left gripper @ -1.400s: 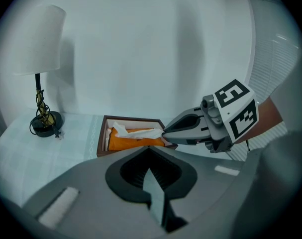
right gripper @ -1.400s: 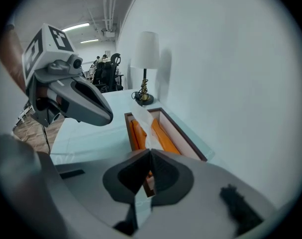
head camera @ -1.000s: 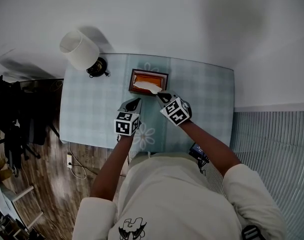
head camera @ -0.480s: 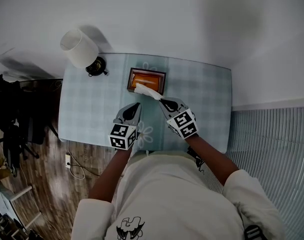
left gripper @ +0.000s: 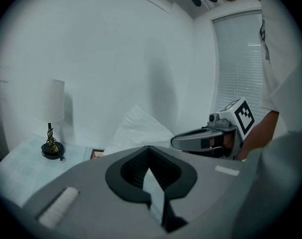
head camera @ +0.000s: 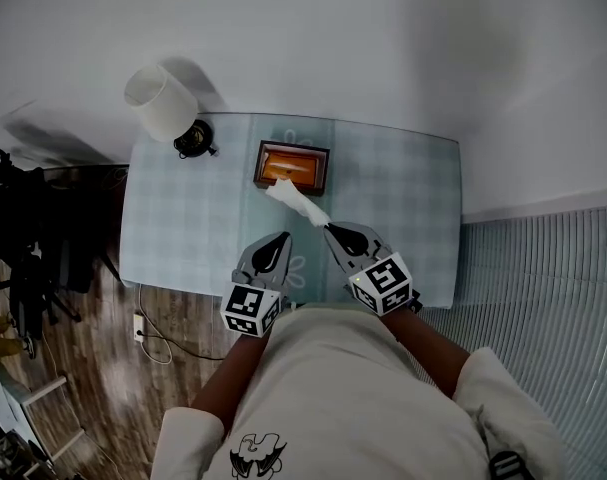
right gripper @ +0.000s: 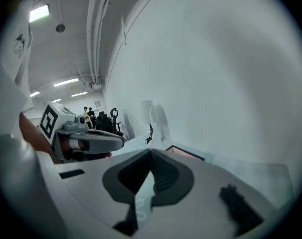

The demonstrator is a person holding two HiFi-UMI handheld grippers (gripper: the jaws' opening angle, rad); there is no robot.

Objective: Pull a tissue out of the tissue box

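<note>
A brown tissue box (head camera: 292, 166) with an orange top stands at the far middle of the pale checked table (head camera: 183, 218). A white tissue (head camera: 295, 202) stretches from the box's near edge toward me, with my right gripper (head camera: 329, 229) shut on its near end. In the left gripper view the tissue (left gripper: 141, 127) hangs spread ahead of the right gripper (left gripper: 178, 142). My left gripper (head camera: 280, 237) hovers beside it to the left, jaws shut and empty. The box (right gripper: 184, 153) shows just beyond the right gripper's jaws.
A table lamp (head camera: 163, 104) with a white shade stands at the table's far left corner. A white wall runs behind the table. Window blinds (head camera: 543, 268) are to the right. Dark chairs (head camera: 23, 238) and cables on a wooden floor are to the left.
Both grippers have come back toward me and risen. The right one has drawn the tissue out of the box's opening into a long strip.
</note>
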